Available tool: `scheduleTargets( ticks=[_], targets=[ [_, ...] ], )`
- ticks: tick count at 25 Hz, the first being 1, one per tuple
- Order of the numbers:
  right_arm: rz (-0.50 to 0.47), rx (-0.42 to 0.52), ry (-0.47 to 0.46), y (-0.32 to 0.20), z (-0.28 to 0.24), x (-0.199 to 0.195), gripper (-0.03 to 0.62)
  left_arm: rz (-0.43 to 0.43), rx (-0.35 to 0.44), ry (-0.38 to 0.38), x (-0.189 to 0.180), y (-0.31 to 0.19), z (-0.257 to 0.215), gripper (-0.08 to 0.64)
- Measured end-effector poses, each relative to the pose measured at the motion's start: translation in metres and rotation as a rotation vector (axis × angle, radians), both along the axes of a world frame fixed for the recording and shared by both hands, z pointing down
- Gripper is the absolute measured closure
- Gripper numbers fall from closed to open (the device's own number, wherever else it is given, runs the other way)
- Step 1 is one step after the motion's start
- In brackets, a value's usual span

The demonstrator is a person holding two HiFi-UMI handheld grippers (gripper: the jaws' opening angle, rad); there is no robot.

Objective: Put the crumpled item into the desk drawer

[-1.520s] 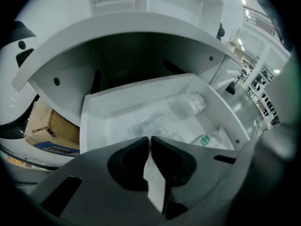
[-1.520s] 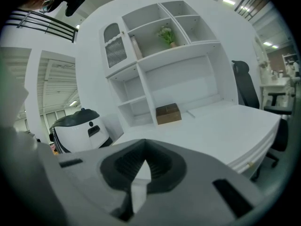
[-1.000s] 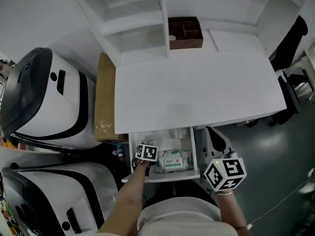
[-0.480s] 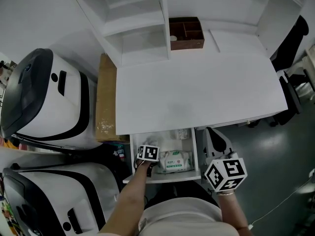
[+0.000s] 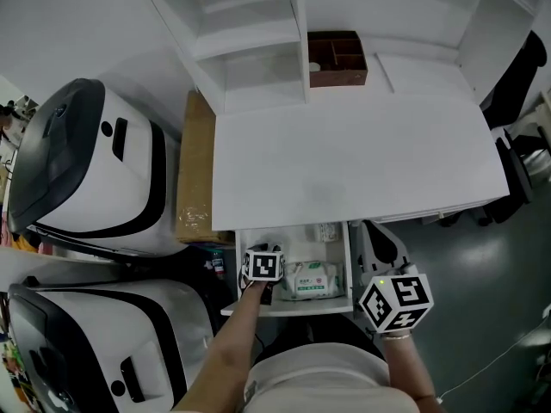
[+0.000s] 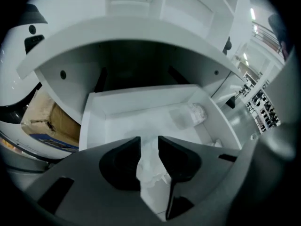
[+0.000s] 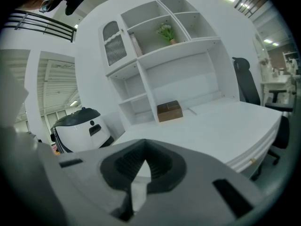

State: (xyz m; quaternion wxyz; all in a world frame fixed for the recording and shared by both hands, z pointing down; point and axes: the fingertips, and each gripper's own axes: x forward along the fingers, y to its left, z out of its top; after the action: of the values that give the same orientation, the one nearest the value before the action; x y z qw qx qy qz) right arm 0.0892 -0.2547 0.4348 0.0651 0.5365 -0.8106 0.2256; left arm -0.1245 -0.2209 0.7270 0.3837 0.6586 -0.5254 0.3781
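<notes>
The desk drawer (image 5: 293, 306) stands pulled out under the white desk's front edge. My left gripper (image 5: 262, 268) hangs over its left part, pointing steeply down. In the left gripper view its jaws (image 6: 149, 143) have just been opening, and the crumpled white tissue (image 6: 149, 167) shows in the gap between them, over the drawer floor (image 6: 141, 121). The pads do not press on it. My right gripper (image 5: 394, 302) hovers to the right of the drawer, beside the desk edge. Its fingertips (image 7: 141, 163) meet with nothing between them.
A pack of wet wipes (image 5: 314, 280) lies in the drawer's right half, seen as a pale pack (image 6: 188, 114) at the back. A brown box (image 5: 337, 58) sits at the desk's back under the shelves. A cardboard box (image 5: 196, 170) and two white-and-black machines (image 5: 86, 170) stand left.
The left gripper has lifted slightly over the drawer's left part. The head view has shifted a little. The right gripper has kept still.
</notes>
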Motion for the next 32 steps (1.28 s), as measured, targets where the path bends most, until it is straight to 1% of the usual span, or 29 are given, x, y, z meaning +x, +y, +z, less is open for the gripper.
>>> scheduleTargets(
  ticks=[4,8,13,17,22,26,32],
  targets=[
    [-0.022,0.007,-0.007,0.001,-0.003,-0.009,0.591,-0.023,0.099,-0.006,-0.005,-0.007,-0.030,0.456],
    [-0.040,0.015,-0.013,0.002,-0.006,-0.018,0.591,-0.004,0.187,-0.005,-0.005,-0.011,-0.061,0.460],
    [-0.059,0.027,-0.018,0.004,-0.010,-0.030,0.590,-0.001,0.313,-0.010,-0.010,-0.014,-0.102,0.471],
    [-0.073,0.035,-0.019,0.007,-0.014,-0.036,0.590,0.003,0.396,0.009,-0.010,-0.015,-0.135,0.479],
    [-0.078,0.042,-0.027,0.010,-0.018,-0.041,0.590,0.022,0.480,0.035,-0.007,-0.016,-0.171,0.494],
    [-0.083,0.046,-0.029,0.012,-0.020,-0.044,0.591,0.012,0.554,0.056,-0.007,-0.016,-0.202,0.503],
    [-0.087,0.056,-0.025,0.017,-0.023,-0.048,0.591,-0.008,0.641,0.081,-0.010,-0.011,-0.239,0.517]
  ],
)
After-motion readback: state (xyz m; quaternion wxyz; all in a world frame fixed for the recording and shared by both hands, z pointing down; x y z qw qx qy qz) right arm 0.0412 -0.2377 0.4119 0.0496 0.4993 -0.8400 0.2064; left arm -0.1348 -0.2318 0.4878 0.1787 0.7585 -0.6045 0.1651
